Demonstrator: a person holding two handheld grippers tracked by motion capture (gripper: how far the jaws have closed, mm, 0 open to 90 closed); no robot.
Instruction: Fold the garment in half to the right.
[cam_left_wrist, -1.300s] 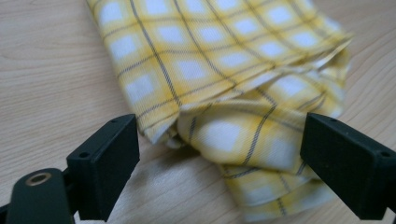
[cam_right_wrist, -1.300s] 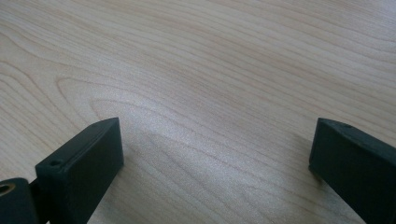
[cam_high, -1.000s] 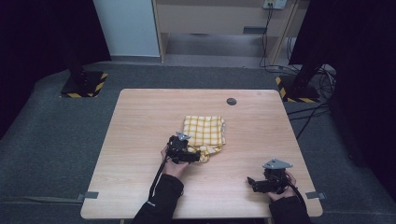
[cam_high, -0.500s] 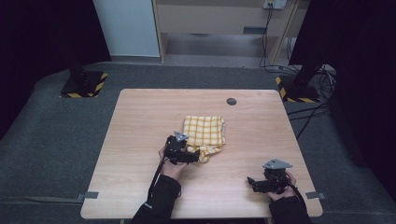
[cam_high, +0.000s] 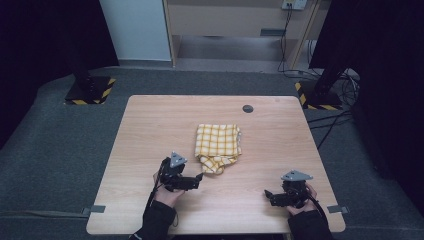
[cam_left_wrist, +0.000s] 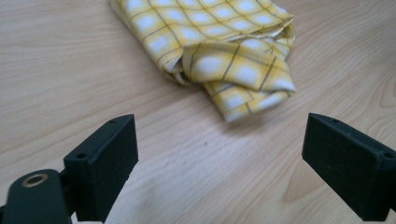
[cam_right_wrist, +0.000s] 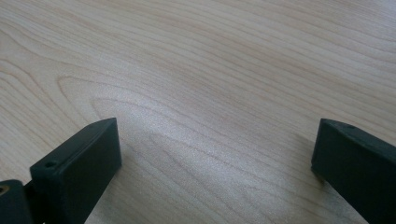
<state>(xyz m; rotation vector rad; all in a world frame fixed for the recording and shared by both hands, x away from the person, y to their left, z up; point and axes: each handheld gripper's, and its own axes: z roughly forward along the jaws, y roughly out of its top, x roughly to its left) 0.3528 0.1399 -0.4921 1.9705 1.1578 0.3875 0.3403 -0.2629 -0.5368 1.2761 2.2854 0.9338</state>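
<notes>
Cloth (cam_high: 218, 147), yellow with checks, lies folded near the middle of the wooden table (cam_high: 150, 130). Its long side runs away from the person. The left gripper (cam_high: 196, 178) sits just beside the cloth's messy near corner, jaws wide open and holding nothing. The right gripper (cam_high: 269, 196) rests well apart by the table's near edge, open and empty too. Nothing stands between the left gripper and the cloth. A small dark round spot (cam_high: 247, 108) sits farther back.

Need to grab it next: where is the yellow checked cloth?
High view: the cloth lies folded near the table's middle, just ahead of the open left gripper.
</notes>
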